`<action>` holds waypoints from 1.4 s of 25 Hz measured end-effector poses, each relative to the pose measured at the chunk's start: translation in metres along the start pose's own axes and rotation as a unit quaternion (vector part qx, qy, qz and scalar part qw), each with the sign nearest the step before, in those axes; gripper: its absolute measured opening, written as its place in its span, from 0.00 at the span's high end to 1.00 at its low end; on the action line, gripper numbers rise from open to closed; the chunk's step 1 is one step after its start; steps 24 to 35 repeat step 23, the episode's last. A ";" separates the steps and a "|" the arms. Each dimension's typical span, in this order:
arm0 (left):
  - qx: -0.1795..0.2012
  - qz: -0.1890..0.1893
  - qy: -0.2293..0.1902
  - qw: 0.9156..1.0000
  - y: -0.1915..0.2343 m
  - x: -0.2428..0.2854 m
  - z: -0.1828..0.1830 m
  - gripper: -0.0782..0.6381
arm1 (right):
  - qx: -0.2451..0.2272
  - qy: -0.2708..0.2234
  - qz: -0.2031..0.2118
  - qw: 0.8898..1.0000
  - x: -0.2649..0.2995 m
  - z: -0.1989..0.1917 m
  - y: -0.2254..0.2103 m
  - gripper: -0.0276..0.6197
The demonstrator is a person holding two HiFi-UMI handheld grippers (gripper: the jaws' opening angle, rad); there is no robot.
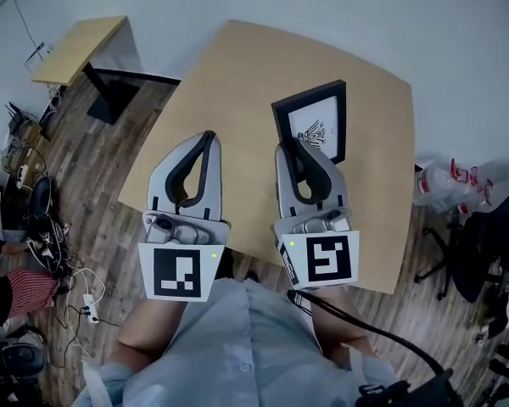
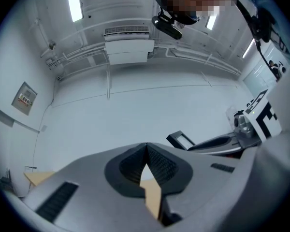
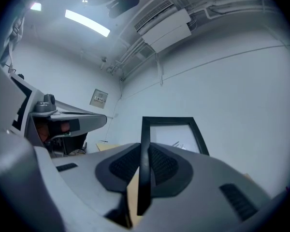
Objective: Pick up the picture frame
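Observation:
The picture frame (image 1: 316,122) is black with a white mat and a small drawing, and it stands over the right half of the tan table (image 1: 237,66). My right gripper (image 1: 292,146) is shut on the frame's left bar. In the right gripper view that bar (image 3: 145,139) runs up between the shut pads (image 3: 162,163), and the frame rises against the white wall. I cannot tell whether its lower edge touches the table. My left gripper (image 1: 209,137) hangs beside it to the left, shut on nothing (image 2: 146,148). The left gripper view shows a corner of the frame (image 2: 181,140) at the right.
A smaller tan table (image 1: 78,44) and a black stand base (image 1: 112,100) sit at the back left. Cables and gear (image 1: 34,219) lie on the wood floor at the left. A plastic bag (image 1: 448,181) and an office chair (image 1: 483,244) are at the right.

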State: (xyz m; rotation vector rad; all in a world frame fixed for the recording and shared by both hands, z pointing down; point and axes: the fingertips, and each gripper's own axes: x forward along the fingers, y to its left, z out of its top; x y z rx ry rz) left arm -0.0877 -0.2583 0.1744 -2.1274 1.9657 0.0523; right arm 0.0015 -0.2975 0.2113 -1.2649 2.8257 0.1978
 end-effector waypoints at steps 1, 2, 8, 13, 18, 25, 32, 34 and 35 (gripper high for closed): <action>0.001 0.000 -0.001 1.000 -0.002 -0.001 0.001 0.89 | 0.002 -0.001 0.001 1.000 -0.002 0.000 0.000 0.86; 0.003 -0.001 -0.002 1.000 -0.003 -0.002 0.001 0.89 | 0.003 -0.003 0.002 1.000 -0.003 0.000 0.000 0.86; 0.011 -0.001 -0.003 1.000 -0.001 0.000 0.005 0.89 | 0.006 -0.013 0.002 1.000 -0.001 0.006 0.001 0.86; 0.016 -0.004 -0.008 1.000 -0.001 0.001 0.007 0.89 | 0.006 -0.018 0.001 1.000 0.000 0.007 0.001 0.86; 0.017 -0.005 -0.007 1.000 -0.001 0.001 0.007 0.89 | 0.005 -0.019 0.002 1.000 0.000 0.007 0.001 0.86; 0.023 -0.007 -0.008 1.000 -0.004 0.002 0.009 0.89 | 0.003 -0.020 0.003 1.000 -0.001 0.007 0.000 0.86; 0.023 -0.007 -0.008 1.000 -0.004 0.002 0.009 0.89 | 0.003 -0.020 0.003 1.000 -0.001 0.007 0.000 0.86; 0.023 -0.007 -0.008 1.000 -0.004 0.002 0.009 0.89 | 0.003 -0.020 0.003 1.000 -0.001 0.007 0.000 0.86; 0.023 -0.007 -0.008 1.000 -0.004 0.002 0.009 0.89 | 0.003 -0.020 0.003 1.000 -0.001 0.007 0.000 0.86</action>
